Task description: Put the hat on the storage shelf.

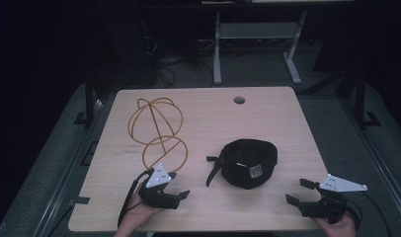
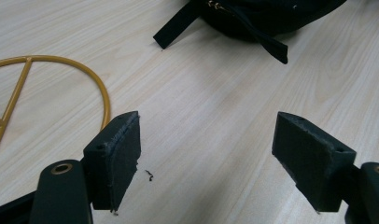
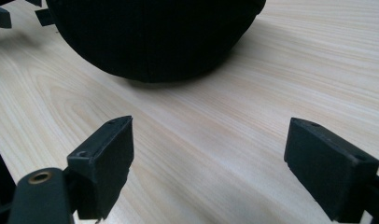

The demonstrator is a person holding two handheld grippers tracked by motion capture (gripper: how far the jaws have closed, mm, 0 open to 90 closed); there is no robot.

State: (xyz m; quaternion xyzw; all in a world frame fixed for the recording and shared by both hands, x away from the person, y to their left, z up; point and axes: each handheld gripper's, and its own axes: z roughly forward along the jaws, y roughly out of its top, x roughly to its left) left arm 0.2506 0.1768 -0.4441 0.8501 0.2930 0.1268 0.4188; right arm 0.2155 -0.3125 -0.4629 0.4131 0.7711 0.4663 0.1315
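On the counter (image 1: 287,123), the black cap (image 1: 249,165) lies crown-down between the wire hat stand (image 1: 156,131) and the right gripper (image 1: 301,197). Both the right and the left gripper (image 1: 178,189) hold their jaws wide open and empty. To lift it cleanly, I'd pinch opposite rim edges rather than the loose strap (image 2: 176,28).

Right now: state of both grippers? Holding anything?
Left gripper: open, holding nothing, beside the yellow wire stand.
Right gripper: open, holding nothing, facing the black cap.

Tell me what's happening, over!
Left gripper open, right gripper open, both empty. Black cap flat on table, untouched. Yellow wire stand beside left gripper, path clear.
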